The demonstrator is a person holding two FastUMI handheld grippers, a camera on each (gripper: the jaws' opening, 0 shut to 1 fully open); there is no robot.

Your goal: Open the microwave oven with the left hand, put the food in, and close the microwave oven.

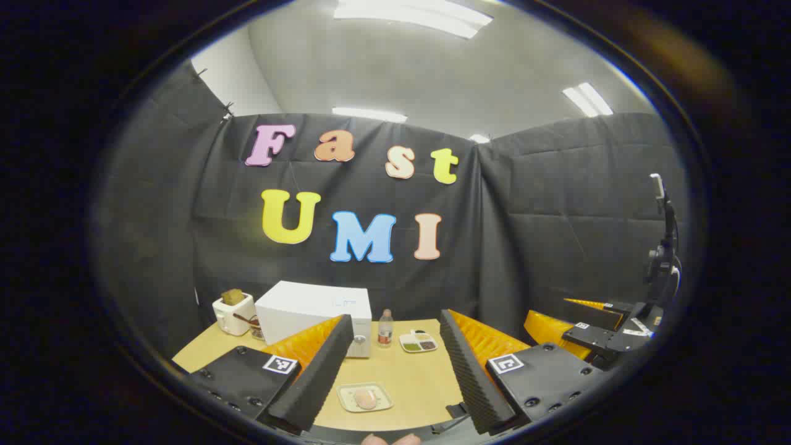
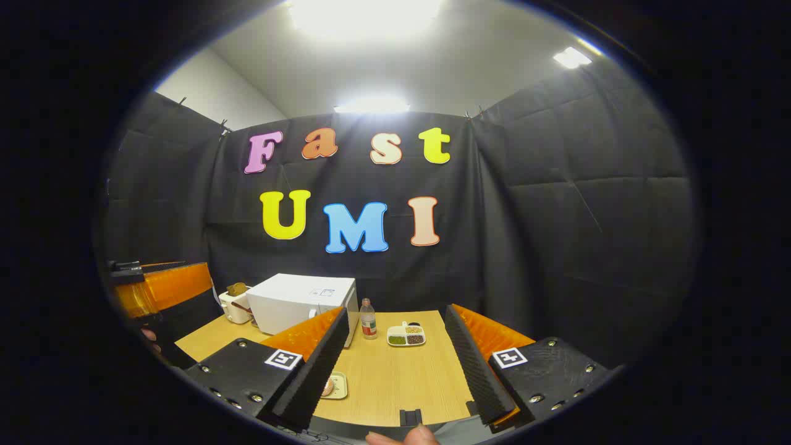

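Observation:
A white microwave (image 1: 312,308) stands at the table's back left with its door closed; it also appears in the right gripper view (image 2: 303,301). Near the front edge a small plate holds a piece of pinkish food (image 1: 365,397). In the right gripper view that plate (image 2: 337,386) is partly hidden behind one finger. My left gripper (image 1: 395,326) hovers open above the table's front, holding nothing. Off to its right, my right gripper (image 2: 397,312) is open and empty too, and its body is seen from the left gripper view (image 1: 593,330).
A white toaster (image 1: 233,312) with bread stands left of the microwave. A small bottle (image 1: 385,329) and a divided dish (image 1: 418,342) of grains sit just right of it. A dark stand (image 1: 661,253) rises at the far right. The wooden table (image 1: 408,377) has bare space mid-front.

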